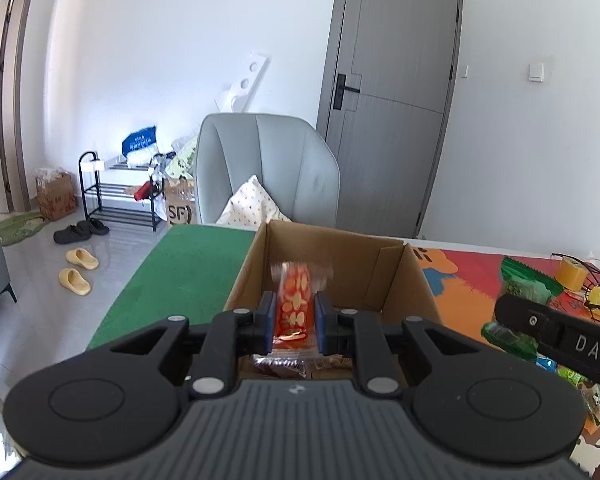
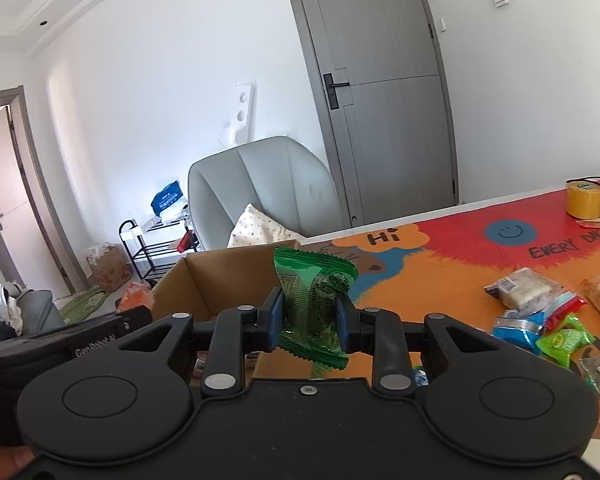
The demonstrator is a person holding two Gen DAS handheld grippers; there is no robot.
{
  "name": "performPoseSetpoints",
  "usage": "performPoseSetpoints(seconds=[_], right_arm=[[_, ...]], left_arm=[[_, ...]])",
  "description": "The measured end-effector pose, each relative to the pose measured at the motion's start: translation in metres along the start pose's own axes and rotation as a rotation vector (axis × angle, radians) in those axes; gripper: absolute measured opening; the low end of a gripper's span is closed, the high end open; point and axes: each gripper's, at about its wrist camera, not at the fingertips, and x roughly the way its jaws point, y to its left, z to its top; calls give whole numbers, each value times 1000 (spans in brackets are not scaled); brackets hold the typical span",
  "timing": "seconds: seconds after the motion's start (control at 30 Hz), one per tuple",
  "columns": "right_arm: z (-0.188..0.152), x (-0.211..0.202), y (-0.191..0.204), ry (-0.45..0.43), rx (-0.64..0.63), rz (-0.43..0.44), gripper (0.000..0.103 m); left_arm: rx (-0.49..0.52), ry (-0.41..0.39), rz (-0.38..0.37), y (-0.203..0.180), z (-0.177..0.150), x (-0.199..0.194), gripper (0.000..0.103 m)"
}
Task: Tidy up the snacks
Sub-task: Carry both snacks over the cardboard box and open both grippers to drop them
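Note:
My left gripper (image 1: 293,316) is shut on an orange-red snack packet (image 1: 294,305) and holds it over the open cardboard box (image 1: 360,256). Other wrapped snacks (image 1: 284,365) lie on the box floor below. My right gripper (image 2: 309,314) is shut on a green snack packet (image 2: 313,300) and holds it above the table, just right of the box (image 2: 220,276). In the left wrist view the right gripper's body (image 1: 560,338) shows at the right with the green packet (image 1: 512,334) in it. Several loose snacks (image 2: 540,312) lie on the mat at the right.
The box stands on a table with a green cloth (image 1: 180,272) and a colourful mat (image 2: 480,256). A yellow tape roll (image 2: 584,199) and wires are at the far right. A grey armchair (image 1: 268,168) with a pillow stands behind the table.

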Motion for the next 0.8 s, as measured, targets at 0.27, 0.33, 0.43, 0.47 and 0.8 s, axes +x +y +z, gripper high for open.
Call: performPoseSetpoints(seconds=[0.27,0.33,0.43,0.47,0.8], right_arm=[[8,14,15,6,7,59,28],[10,18,19,8,9,84,28],[14,23,24,10,20,130,32],[15,25,23,17,37,143,37],[14,4,-5,13,98,93,59]], left_arm=[[-51,-31,40,17,5,-10,44],[-57,-40,51,20,7,-11,54],[-61,-45,78,24,9,-13,73],[-61,-49,85,24,9,-14,76],[-37,-55,96,17,6,-17,89]])
